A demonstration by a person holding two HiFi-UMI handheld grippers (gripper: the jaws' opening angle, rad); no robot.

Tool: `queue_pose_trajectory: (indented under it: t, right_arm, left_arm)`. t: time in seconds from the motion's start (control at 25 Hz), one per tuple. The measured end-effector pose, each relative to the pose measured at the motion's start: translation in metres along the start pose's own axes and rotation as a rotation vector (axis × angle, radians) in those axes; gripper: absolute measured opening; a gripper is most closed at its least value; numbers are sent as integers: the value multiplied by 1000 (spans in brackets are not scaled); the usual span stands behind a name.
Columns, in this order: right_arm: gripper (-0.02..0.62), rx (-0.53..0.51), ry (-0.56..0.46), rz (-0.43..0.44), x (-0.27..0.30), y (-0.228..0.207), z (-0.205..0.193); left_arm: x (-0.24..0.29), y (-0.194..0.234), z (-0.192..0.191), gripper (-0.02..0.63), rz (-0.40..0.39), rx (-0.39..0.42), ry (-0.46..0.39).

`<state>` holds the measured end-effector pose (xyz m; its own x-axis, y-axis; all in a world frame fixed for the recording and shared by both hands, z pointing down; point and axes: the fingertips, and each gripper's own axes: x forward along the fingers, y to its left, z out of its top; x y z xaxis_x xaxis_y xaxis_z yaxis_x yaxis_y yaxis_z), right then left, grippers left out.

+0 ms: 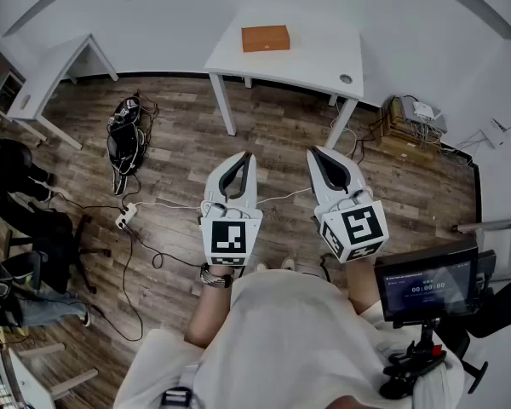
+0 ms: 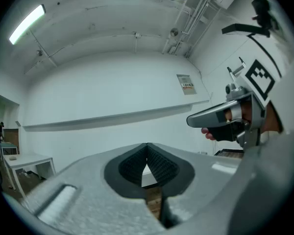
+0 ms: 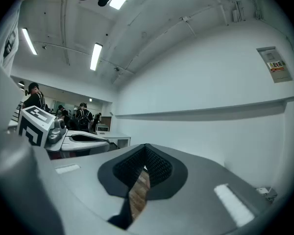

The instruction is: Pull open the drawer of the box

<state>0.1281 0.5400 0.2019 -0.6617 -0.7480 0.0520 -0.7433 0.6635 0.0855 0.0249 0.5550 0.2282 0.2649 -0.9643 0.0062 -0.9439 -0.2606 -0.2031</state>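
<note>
The box (image 1: 265,37), orange and flat, lies toward the back of a white worktop (image 1: 315,58) by the wall, well apart from both grippers. From the head view its drawer cannot be made out, and neither gripper view shows the box at all. The left gripper (image 1: 244,160) and right gripper (image 1: 318,154) are held level, side by side above the wood floor (image 1: 281,135), pointing toward the worktop. In its own view the left gripper's ribbed pads meet at the tip with nothing between them, so it is closed and empty; only a sliver of floor shows through the slot below. The right gripper is likewise closed on nothing. Each gripper view catches the other gripper at its edge, partly cut off by the frame. A monitor (image 1: 427,283) at lower right shows print too small to read. A dark tangle of cables (image 1: 123,139) lies on the floor at left, its parts hard to separate. People (image 3: 83,112) far off in the right gripper view are too small to tell apart.
</note>
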Motion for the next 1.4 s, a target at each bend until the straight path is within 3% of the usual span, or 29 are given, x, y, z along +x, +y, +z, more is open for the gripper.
queue_pose_trajectory:
  t: [0.28,0.88,1.4]
  right_arm:
    - [2,29,-24,-36,3,-6,2]
    - [2,9,18,-24,12,-11,-13]
    - [2,63,45,-49,42,-7,-23]
  left_arm:
    - [1,3,-2,5,9,-4,12]
    - [16,0,-3,5,-21,16,12]
    - [25,26,-25,5,-58,-1,48]
